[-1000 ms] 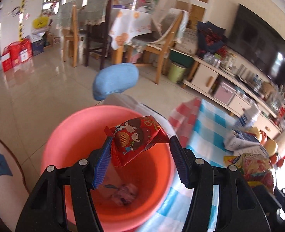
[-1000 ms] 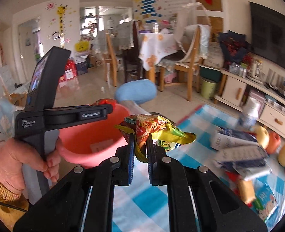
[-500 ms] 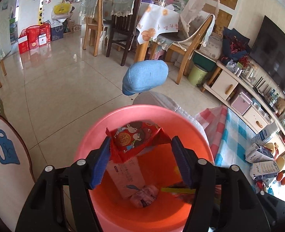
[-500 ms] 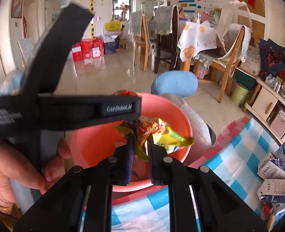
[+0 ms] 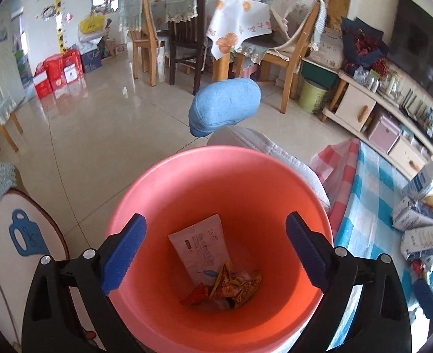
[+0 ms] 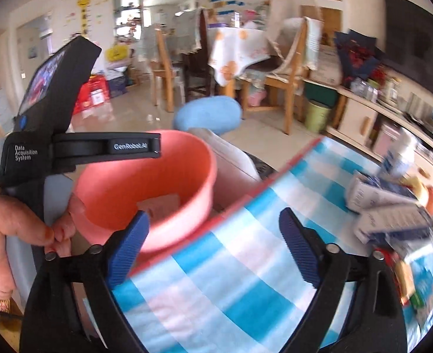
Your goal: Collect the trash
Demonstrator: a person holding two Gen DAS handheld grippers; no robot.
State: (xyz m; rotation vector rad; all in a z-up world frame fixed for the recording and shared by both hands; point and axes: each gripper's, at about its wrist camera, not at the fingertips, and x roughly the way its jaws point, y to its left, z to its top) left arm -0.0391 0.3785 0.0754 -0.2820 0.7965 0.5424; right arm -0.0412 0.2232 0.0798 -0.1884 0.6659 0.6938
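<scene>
- Since the two snack wrappers that the grippers carried a second ago now lie in the round coral-pink plastic bucket (image 5: 216, 182), both deposits count as done; the crumpled yellow-and-orange foil wrapper (image 5: 236, 284) and the red printed wrapper (image 5: 195, 294) rest on the bucket floor, touching each other.
- Beside them, toward the far wall of the bucket, a flat white paper pouch (image 5: 200, 247) leans at a tilt.
- Left gripper (image 5: 215, 250): jaws spread wide apart, nothing between the blue pads, positioned over the bucket mouth.
- Right gripper (image 6: 213, 247): jaws likewise wide apart and empty; it has swung away from the bucket (image 6: 145, 182) toward the blue-and-white checked tablecloth (image 6: 231, 279) on the right.
- Judgement: the current step is the return to the table for further trash.
- Left wrist view only: the bucket interior and its contents, seen from above.
- Right wrist view only: the person's left hand (image 6: 7, 235) gripping the left tool's black handle (image 6: 57, 147), near left of the bucket.
- Right wrist view, far right: white-and-blue cartons (image 6: 378, 194) and other items on the cloth, blurred by motion; their exact kind cannot be told.
- Left wrist view shows the same cartons (image 5: 416, 214) at its right edge.
- Beyond the bucket in both views: a blue cushioned stool (image 5: 225, 106).
</scene>
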